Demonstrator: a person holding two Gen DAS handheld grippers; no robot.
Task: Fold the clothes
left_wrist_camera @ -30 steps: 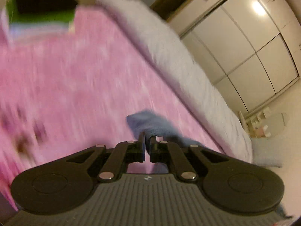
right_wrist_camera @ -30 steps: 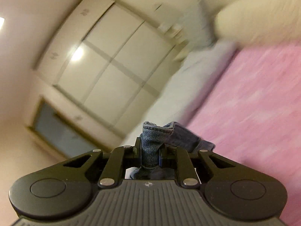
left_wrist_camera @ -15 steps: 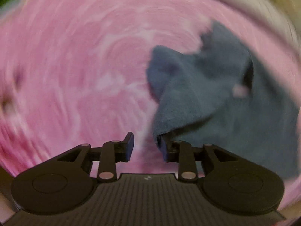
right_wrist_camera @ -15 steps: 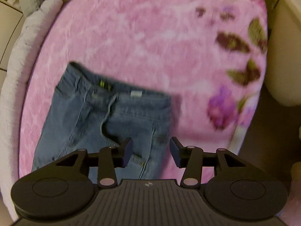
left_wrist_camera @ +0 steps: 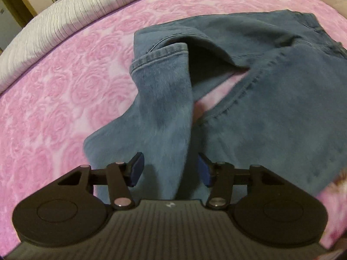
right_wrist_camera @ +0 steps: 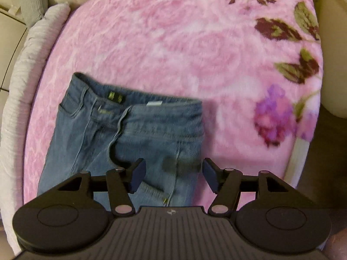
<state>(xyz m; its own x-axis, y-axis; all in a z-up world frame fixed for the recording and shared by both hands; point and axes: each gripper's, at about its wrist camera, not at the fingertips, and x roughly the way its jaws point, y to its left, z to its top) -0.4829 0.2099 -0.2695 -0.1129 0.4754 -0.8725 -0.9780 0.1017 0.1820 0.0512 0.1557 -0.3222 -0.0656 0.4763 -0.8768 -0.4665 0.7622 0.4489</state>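
Currently both units are released: the left hand-held gripper [left_wrist_camera: 169, 169] hangs over a twisted leg of the jeans [left_wrist_camera: 249, 91], the right hand-held gripper [right_wrist_camera: 172, 174] over the waistband. Flatten the turned-back hem [left_wrist_camera: 159, 54] first. Open pink blanket [right_wrist_camera: 173, 43] lies toward 12 and 2 o'clock; the bed edge sits near 3 o'clock.

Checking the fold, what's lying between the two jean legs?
In the left wrist view, a wedge of bare pink blanket shows between the two legs of the jeans; nothing else lies there.

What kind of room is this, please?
Most likely a bedroom: the jeans lie on a bed covered by a pink rose-pattern blanket, with a pale quilted bedspread at its edge and wardrobe-like doors behind.
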